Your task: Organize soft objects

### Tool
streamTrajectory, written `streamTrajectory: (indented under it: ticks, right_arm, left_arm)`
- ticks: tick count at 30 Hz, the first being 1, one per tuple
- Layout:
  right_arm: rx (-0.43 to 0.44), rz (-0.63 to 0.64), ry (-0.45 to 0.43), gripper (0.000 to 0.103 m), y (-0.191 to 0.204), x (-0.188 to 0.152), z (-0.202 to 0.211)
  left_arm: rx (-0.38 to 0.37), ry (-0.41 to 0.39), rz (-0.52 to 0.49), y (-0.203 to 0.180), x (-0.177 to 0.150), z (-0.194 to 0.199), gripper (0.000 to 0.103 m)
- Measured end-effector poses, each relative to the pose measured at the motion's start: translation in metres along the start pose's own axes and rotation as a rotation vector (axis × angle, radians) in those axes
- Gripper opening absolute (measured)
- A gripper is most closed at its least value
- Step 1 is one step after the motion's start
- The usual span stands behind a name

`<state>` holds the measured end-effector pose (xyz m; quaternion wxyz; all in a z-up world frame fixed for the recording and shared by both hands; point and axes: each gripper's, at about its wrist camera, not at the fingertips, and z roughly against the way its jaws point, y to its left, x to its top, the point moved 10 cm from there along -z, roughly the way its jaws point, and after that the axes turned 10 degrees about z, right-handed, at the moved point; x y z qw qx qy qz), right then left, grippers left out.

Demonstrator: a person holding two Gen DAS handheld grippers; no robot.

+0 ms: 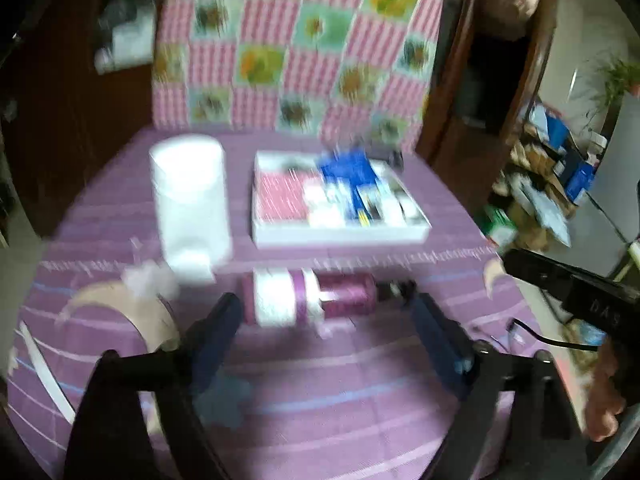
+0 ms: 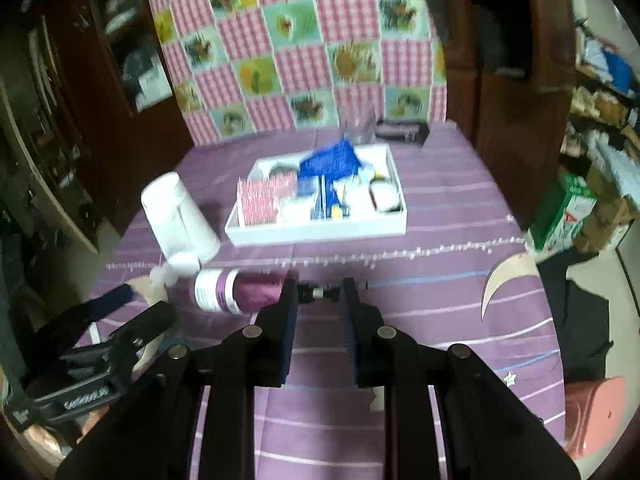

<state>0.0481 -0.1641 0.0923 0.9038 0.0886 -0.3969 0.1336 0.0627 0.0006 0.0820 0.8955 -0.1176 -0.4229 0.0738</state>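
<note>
A purple bottle with a white label lies on its side on the purple striped cloth, just past my left gripper, which stands open wide with nothing between its fingers. In the right wrist view the bottle lies left of my right gripper. Its jaws stand a narrow gap apart and hold nothing; the bottle's dark nozzle shows beyond that gap. A white paper roll stands upright behind a crumpled white tissue. The view is blurred.
A white tray behind the bottle holds a red-patterned packet, a blue packet and small items. A checked cloth hangs at the back. The table edge drops off right, toward cluttered boxes. A hand shows low right.
</note>
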Motion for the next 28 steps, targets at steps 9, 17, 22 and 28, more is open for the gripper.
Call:
streamTrajectory:
  ticks: [9, 17, 22, 28]
  right_arm:
    - [-0.045, 0.015, -0.215, 0.034, 0.007, -0.013, 0.004]
    - [-0.082, 0.056, -0.281, 0.054, 0.010, -0.039, -0.022]
    - [-0.171, 0.079, -0.196, 0.055, 0.004, -0.061, -0.047]
    - [-0.188, -0.037, -0.247, 0.055, -0.015, -0.063, -0.036]
  left_arm:
    - [0.014, -0.031, 0.164, 0.031, -0.006, -0.028, 0.089]
    - [0.092, -0.084, 0.115, 0.053, -0.023, -0.065, 0.089]
    - [0.085, -0.148, -0.025, 0.037, -0.031, -0.054, 0.089]
    - [0.069, -0.040, -0.165, 0.017, -0.056, -0.062, 0.101]
